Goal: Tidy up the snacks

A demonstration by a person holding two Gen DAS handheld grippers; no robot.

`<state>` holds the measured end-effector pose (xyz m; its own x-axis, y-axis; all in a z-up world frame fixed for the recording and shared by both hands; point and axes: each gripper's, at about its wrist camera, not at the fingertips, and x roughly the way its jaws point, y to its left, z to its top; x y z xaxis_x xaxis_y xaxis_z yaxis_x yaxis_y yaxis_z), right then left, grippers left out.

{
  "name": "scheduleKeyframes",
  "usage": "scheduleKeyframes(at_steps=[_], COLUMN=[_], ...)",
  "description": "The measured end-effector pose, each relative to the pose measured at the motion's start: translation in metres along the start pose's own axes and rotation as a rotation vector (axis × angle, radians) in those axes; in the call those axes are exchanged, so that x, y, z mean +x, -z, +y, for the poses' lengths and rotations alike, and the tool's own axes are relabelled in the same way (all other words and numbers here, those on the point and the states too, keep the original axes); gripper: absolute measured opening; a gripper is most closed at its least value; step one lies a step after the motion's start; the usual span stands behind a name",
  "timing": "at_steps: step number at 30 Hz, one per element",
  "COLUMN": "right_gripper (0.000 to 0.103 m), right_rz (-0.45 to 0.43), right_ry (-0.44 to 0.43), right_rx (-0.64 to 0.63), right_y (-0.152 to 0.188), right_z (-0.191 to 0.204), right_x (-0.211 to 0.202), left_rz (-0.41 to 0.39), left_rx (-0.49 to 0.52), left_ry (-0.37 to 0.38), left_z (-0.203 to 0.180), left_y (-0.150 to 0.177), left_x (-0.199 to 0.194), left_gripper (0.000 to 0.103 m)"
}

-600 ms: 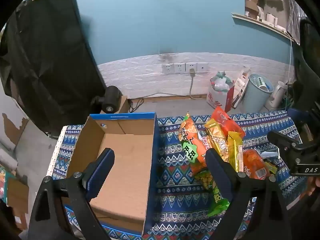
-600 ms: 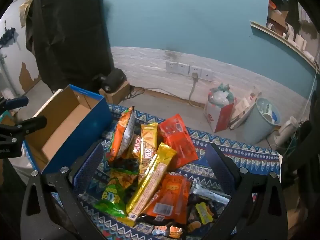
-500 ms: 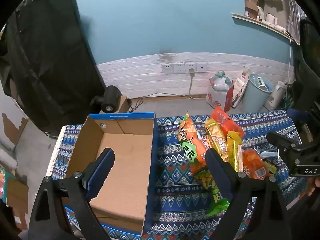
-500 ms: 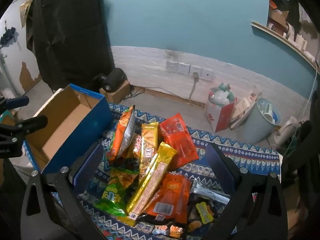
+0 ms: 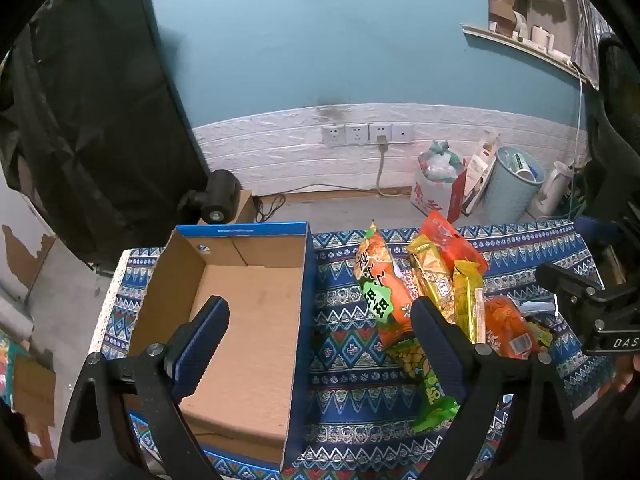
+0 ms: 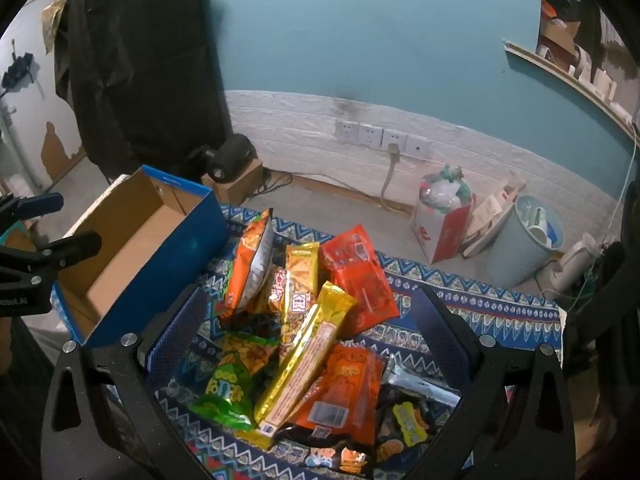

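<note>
An empty cardboard box (image 5: 244, 320) with blue outer walls sits at the left of the patterned tablecloth (image 5: 348, 344); the right wrist view shows the box (image 6: 132, 248) too. Right of it lies a heap of snack packets: an orange bag (image 6: 248, 264), a long gold bar (image 6: 308, 356), a red packet (image 6: 360, 280), a green bag (image 6: 232, 384). My left gripper (image 5: 320, 332) hangs open above the box's right wall, nothing between its fingers. My right gripper (image 6: 308, 324) hovers open over the heap without touching it.
The table's far edge runs in front of a floor with a pale bin (image 5: 516, 184), a red-and-white bag (image 5: 436, 196) and a black lamp on a carton (image 5: 216, 200). A black cloth (image 5: 92, 120) hangs at the left wall.
</note>
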<state>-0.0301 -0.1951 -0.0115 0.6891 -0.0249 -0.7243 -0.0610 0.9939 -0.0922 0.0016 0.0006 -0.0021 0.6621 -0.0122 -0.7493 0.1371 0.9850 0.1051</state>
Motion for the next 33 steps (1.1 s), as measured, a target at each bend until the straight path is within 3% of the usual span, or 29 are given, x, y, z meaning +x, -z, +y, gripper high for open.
scheduleKeyframes(at_steps=[33], right_gripper=[0.100], right_rz=[0.006], right_ry=[-0.001], right_rx=[0.000], right_y=[0.0014], right_z=[0.0002], right_x=[-0.0003], left_rz=[0.018], left_rx=[0.001], left_ry=[0.008], left_z=[-0.0055], left_y=[0.0031], left_x=[0.0019], left_gripper=[0.093])
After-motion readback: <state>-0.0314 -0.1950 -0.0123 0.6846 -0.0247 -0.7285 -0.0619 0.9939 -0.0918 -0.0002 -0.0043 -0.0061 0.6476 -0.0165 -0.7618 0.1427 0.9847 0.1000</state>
